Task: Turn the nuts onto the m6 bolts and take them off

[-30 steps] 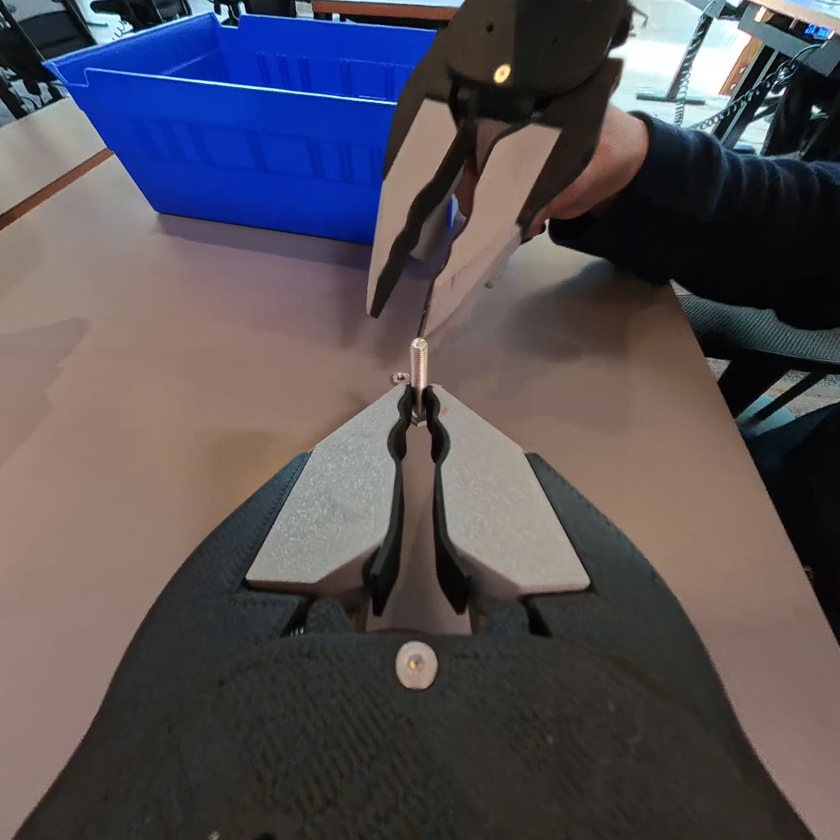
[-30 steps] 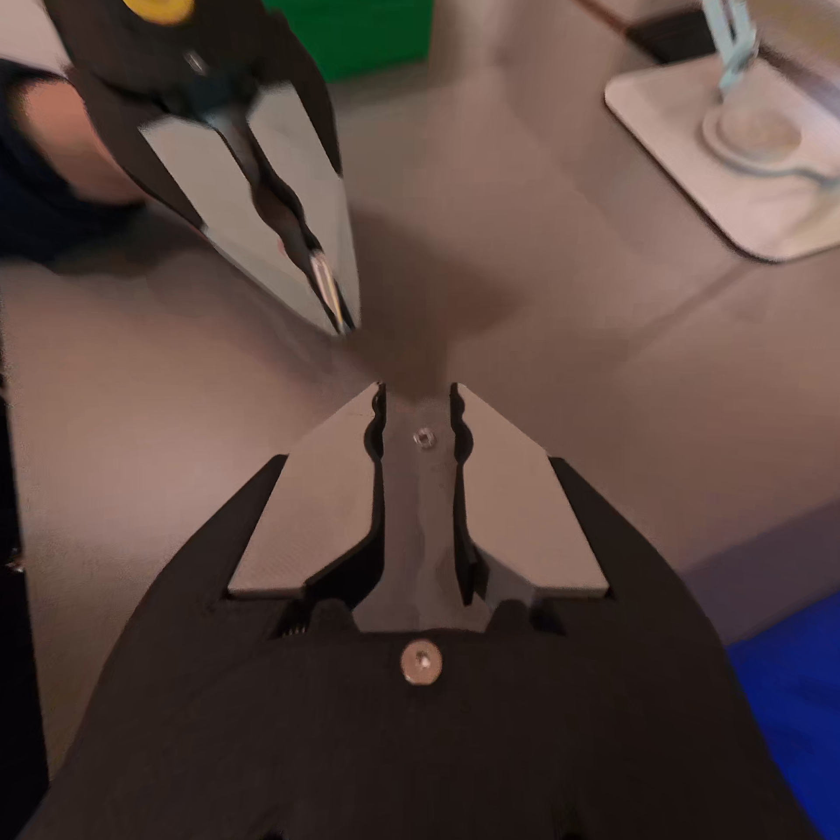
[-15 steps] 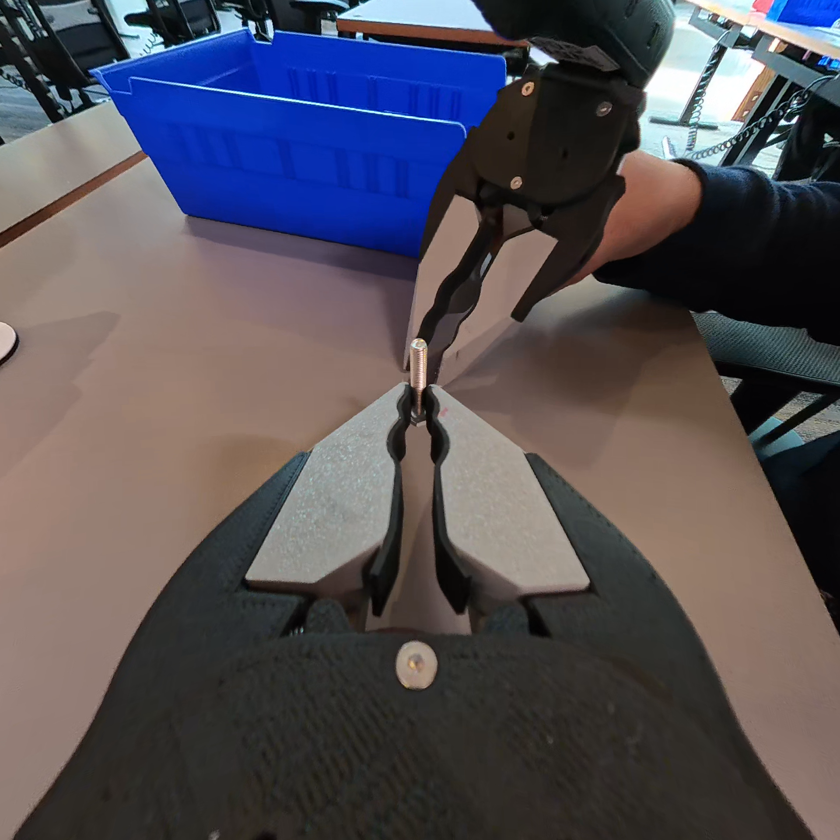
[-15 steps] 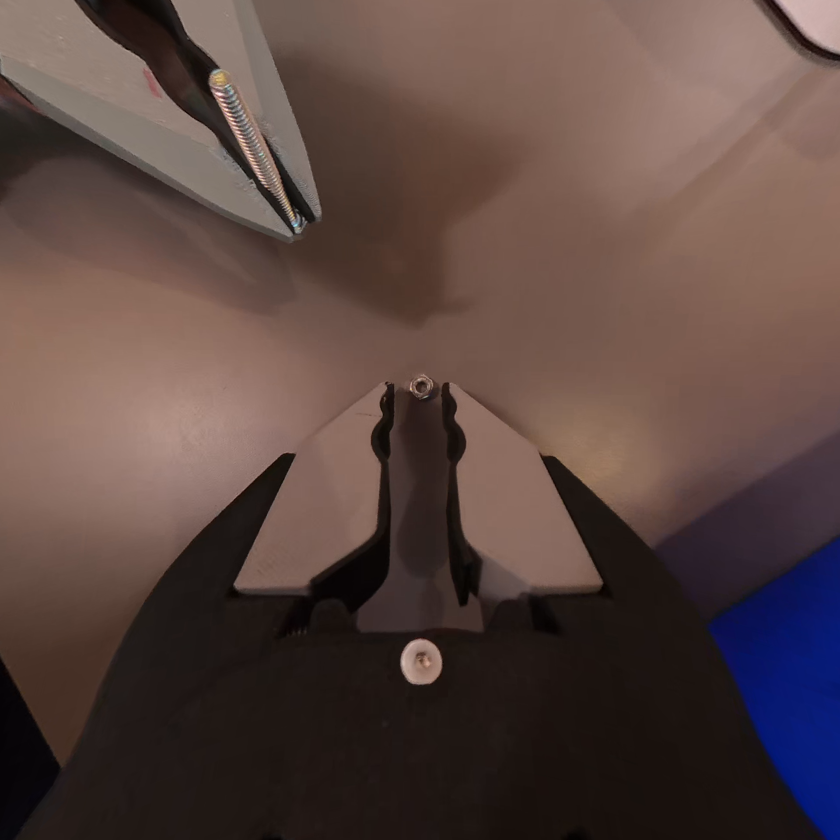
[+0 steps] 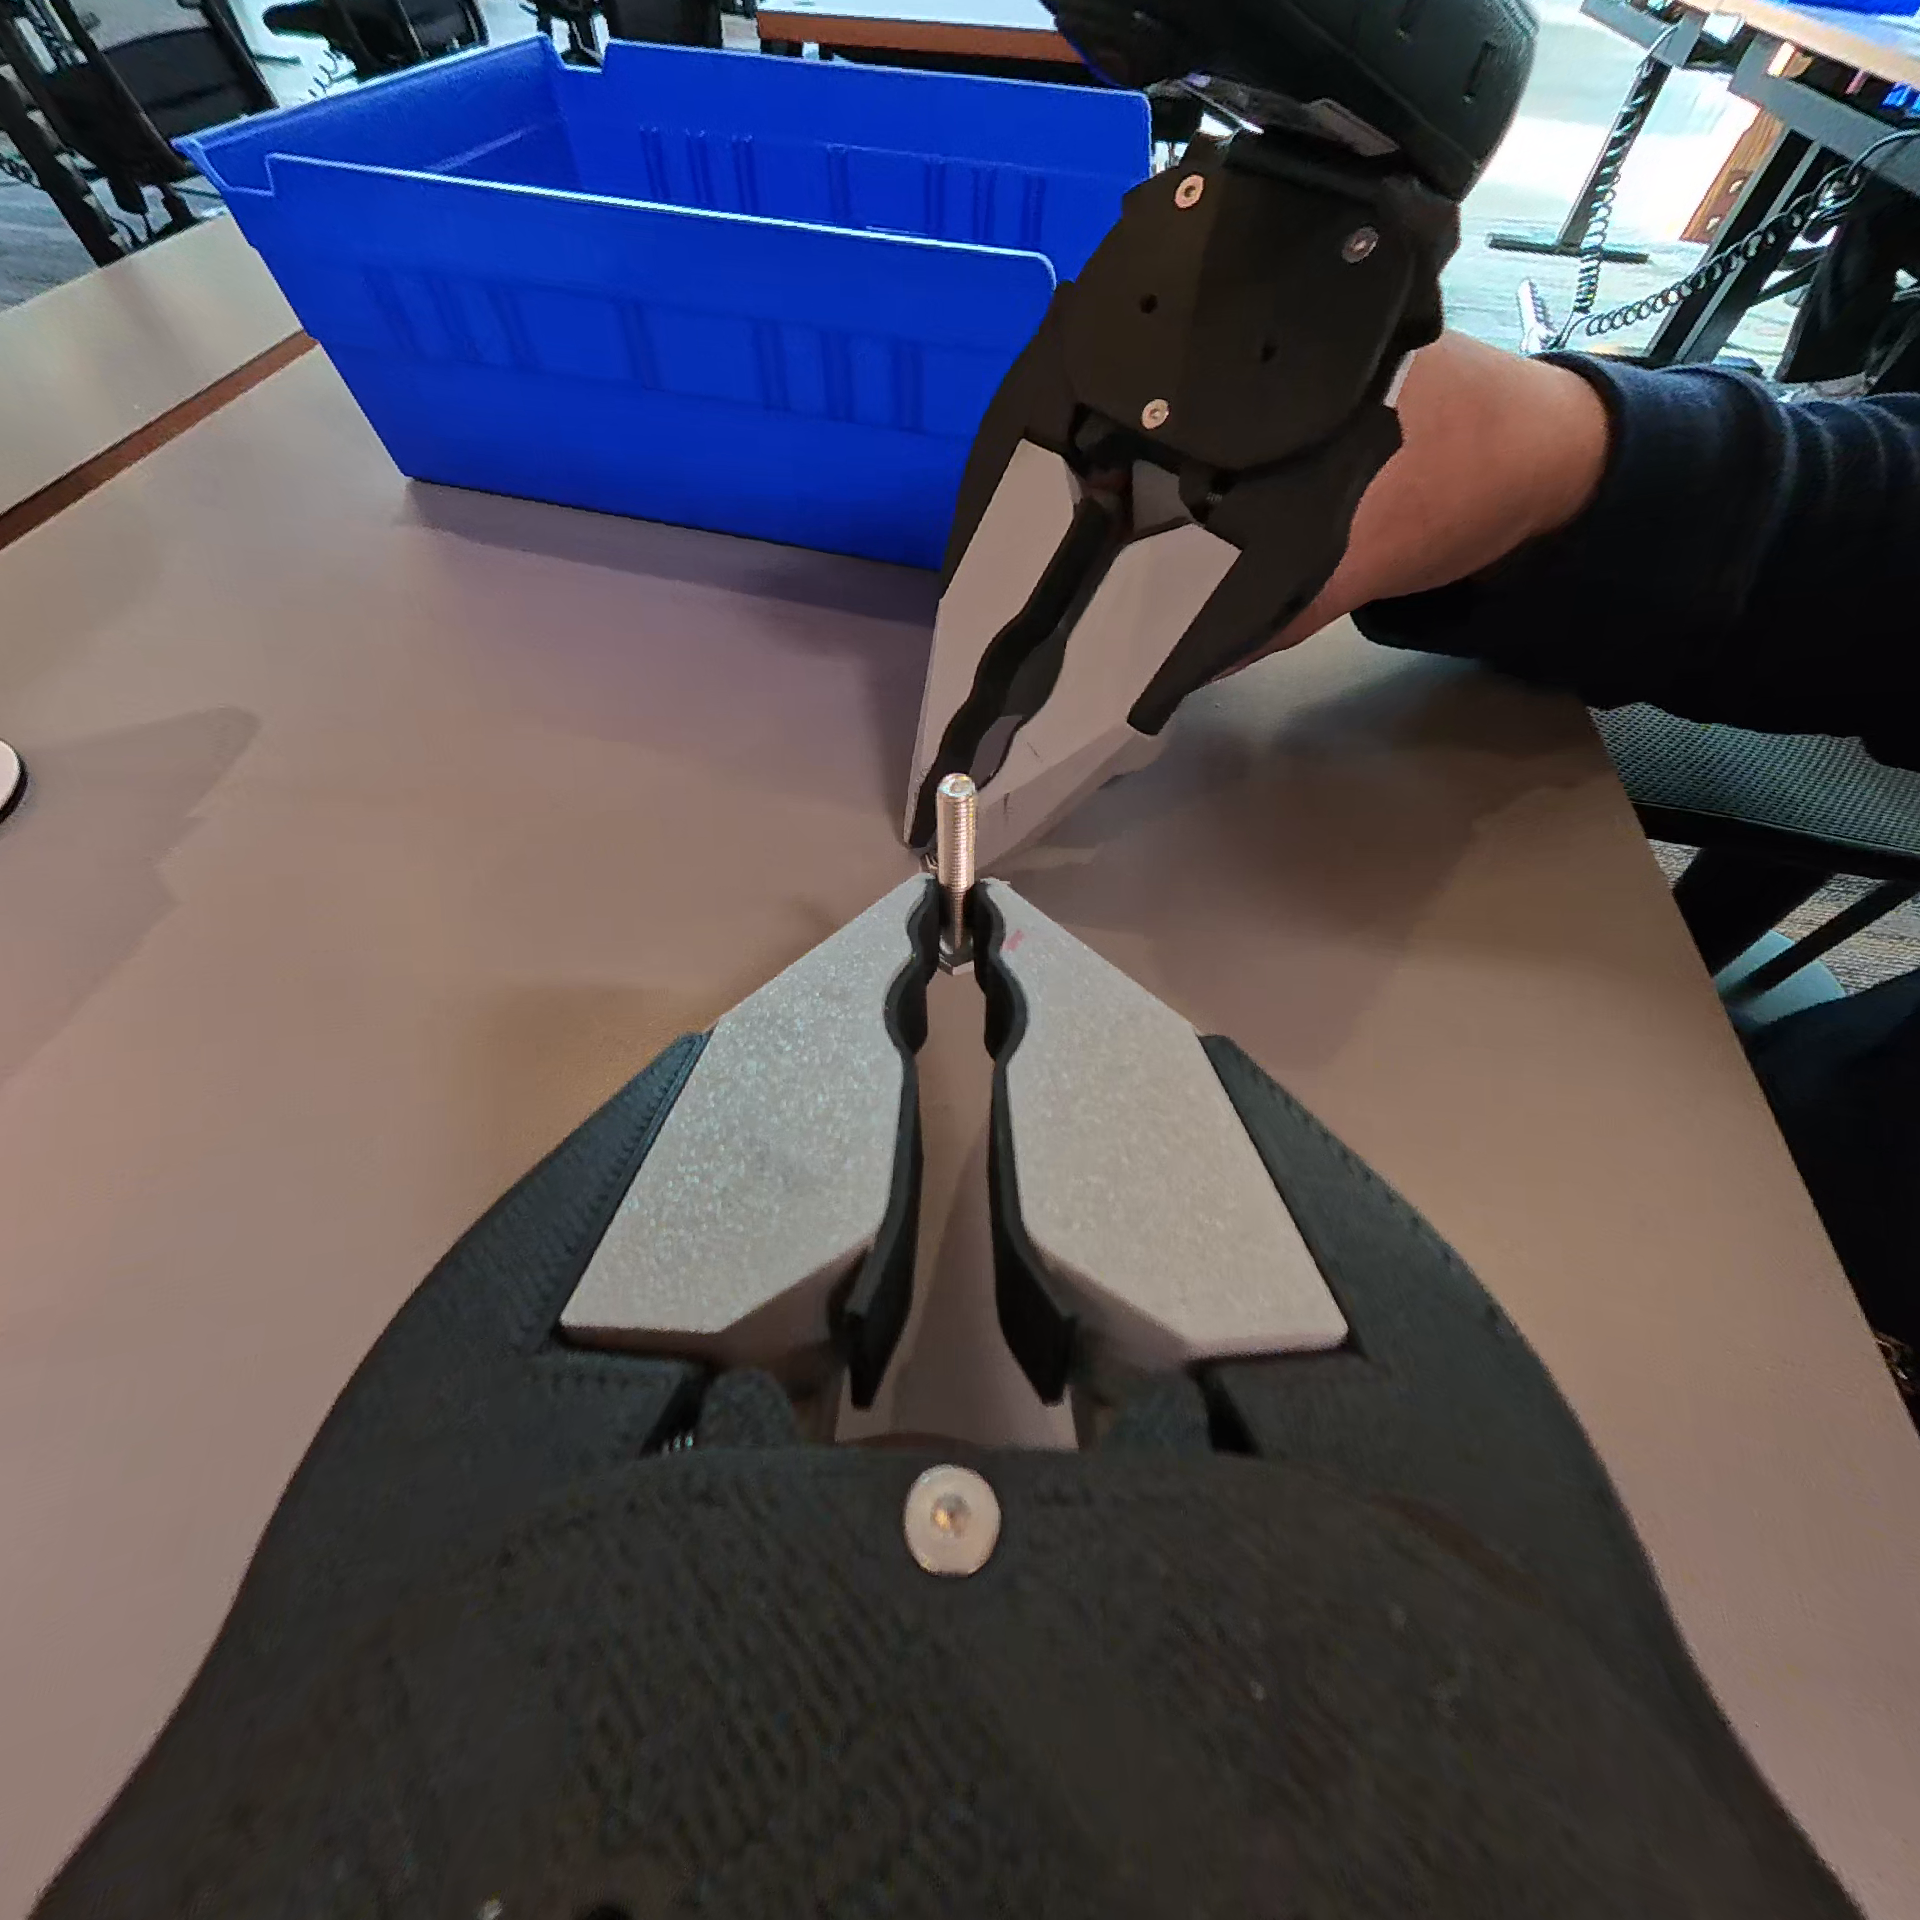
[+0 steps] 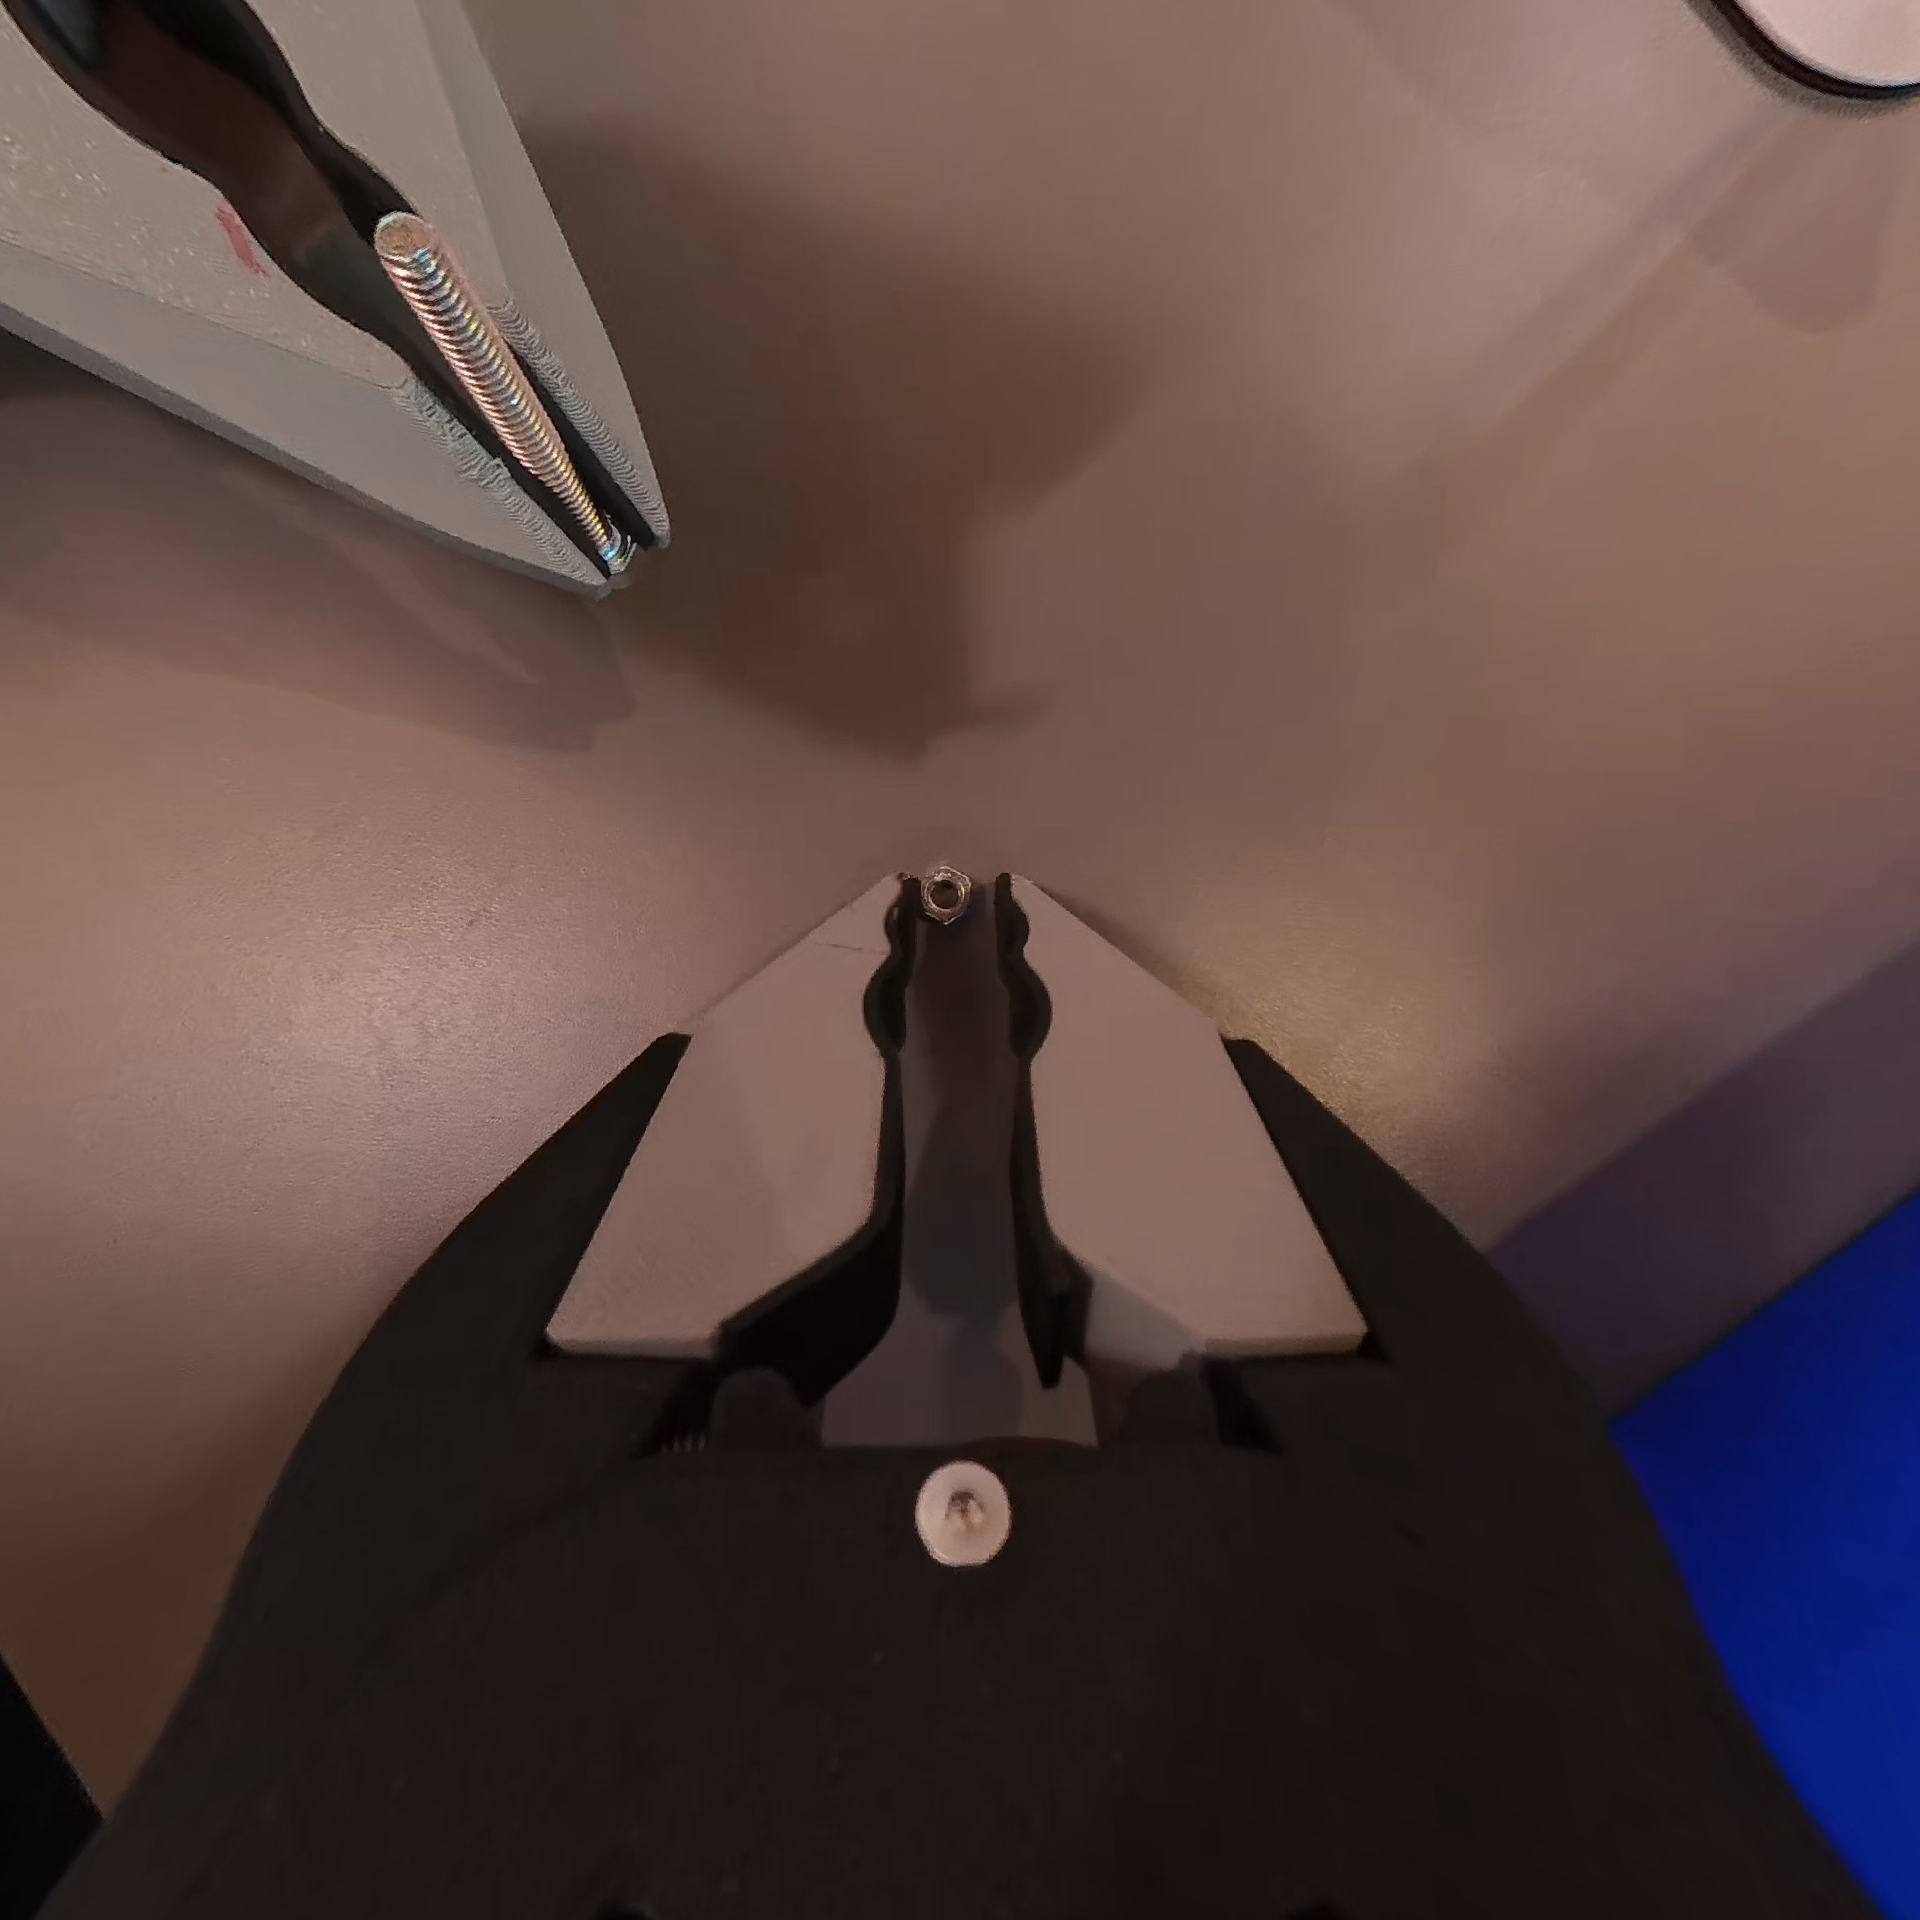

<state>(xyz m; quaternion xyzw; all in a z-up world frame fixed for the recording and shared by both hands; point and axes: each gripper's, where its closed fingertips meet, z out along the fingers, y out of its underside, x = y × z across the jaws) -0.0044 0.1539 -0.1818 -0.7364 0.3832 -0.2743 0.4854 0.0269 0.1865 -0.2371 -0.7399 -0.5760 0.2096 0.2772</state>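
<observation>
My left gripper (image 5: 954, 920) is shut on a silver threaded bolt (image 5: 954, 826) and holds it upright just above the brown table (image 5: 416, 831). It also shows at the upper left of the right wrist view (image 6: 623, 551), with the bolt (image 6: 488, 384) between its pads. My right gripper (image 6: 948, 894) points steeply down at the table, with its tips at the surface. A small silver nut (image 6: 943, 896) lies between its tips, against the left one; a thin gap shows beside the right one. In the left wrist view the right gripper (image 5: 982, 831) stands just behind the bolt.
A blue plastic bin (image 5: 644, 312) stands at the back of the table and shows at the lower right in the right wrist view (image 6: 1766, 1558). A white base (image 6: 1849, 52) is at the far corner. A person's hand and dark sleeve (image 5: 1662, 540) hold the right gripper. Some 8 cm of space lies between my two pairs of fingers.
My right gripper came down to the table and brought its tips around the nut, with the jaws a little narrower. My left gripper kept the bolt upright in about the same place.
</observation>
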